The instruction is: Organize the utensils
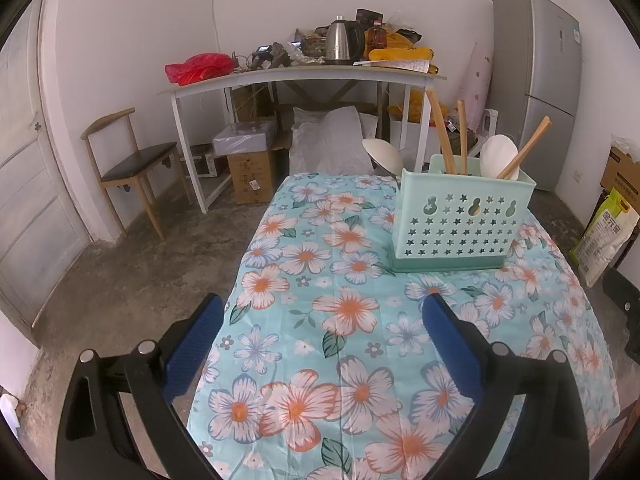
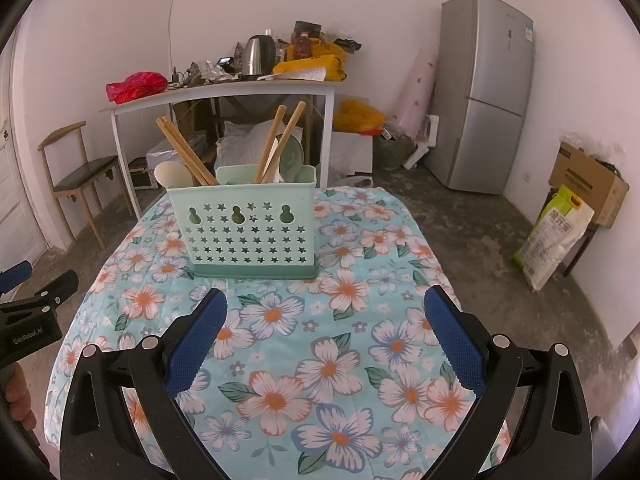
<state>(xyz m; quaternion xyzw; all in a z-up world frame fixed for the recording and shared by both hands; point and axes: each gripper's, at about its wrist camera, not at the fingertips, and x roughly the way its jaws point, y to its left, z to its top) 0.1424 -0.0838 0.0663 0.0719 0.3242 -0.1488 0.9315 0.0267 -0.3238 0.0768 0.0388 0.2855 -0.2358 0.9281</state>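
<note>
A mint green utensil holder point(image 1: 460, 220) with star cut-outs stands on the floral tablecloth point(image 1: 340, 320); it also shows in the right wrist view point(image 2: 248, 224). In it stand wooden chopsticks point(image 1: 440, 132), white spoons point(image 1: 498, 156) and, in the right wrist view, chopsticks point(image 2: 184, 152), a white spoon point(image 2: 172, 174) and a green spoon point(image 2: 292, 156). My left gripper point(image 1: 322, 312) is open and empty above the cloth, short of the holder. My right gripper point(image 2: 326, 308) is open and empty just before the holder. The left gripper's body point(image 2: 32, 312) shows at the right view's left edge.
Behind the table stand a cluttered white desk point(image 1: 304, 76) with a kettle point(image 1: 344, 40), a wooden chair point(image 1: 132, 168), cardboard boxes point(image 1: 252, 172) and a grey fridge point(image 1: 548, 80). A rice bag point(image 2: 556, 236) and a box point(image 2: 588, 184) stand by the right wall.
</note>
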